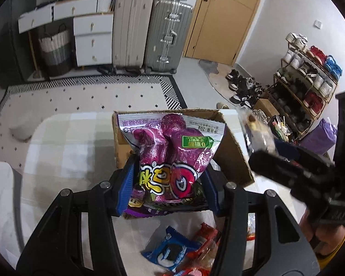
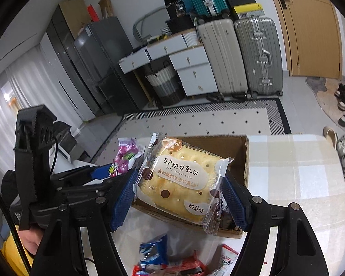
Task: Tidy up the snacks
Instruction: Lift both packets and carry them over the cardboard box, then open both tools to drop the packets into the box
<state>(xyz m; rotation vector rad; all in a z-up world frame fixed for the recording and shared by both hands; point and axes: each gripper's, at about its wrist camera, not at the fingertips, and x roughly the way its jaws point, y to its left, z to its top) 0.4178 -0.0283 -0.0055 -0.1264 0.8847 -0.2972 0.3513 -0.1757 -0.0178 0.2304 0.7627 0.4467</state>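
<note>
My left gripper (image 1: 168, 184) is shut on a purple snack bag (image 1: 172, 151), held upright over the near edge of an open cardboard box (image 1: 232, 151). In the right wrist view, my right gripper (image 2: 179, 195) is shut on a clear-wrapped nougat cracker packet (image 2: 181, 177), also held above the cardboard box (image 2: 239, 151). The left gripper with its purple bag (image 2: 124, 158) shows at the left of that view. The right gripper (image 1: 287, 168) enters the left wrist view from the right, blurred. Loose snacks lie on the table below: a blue cookie packet (image 1: 170, 250) and red wrappers (image 1: 207, 237).
The box stands on a table with a pale checked cloth (image 2: 299, 174). Beyond lie a dotted rug (image 1: 80, 96), suitcases (image 1: 149, 34), white drawers (image 1: 92, 39), a laundry basket (image 1: 55, 53), a wooden door (image 1: 227, 16) and a shoe rack (image 1: 306, 80) at the right. A hand (image 2: 30, 239) holds the left gripper.
</note>
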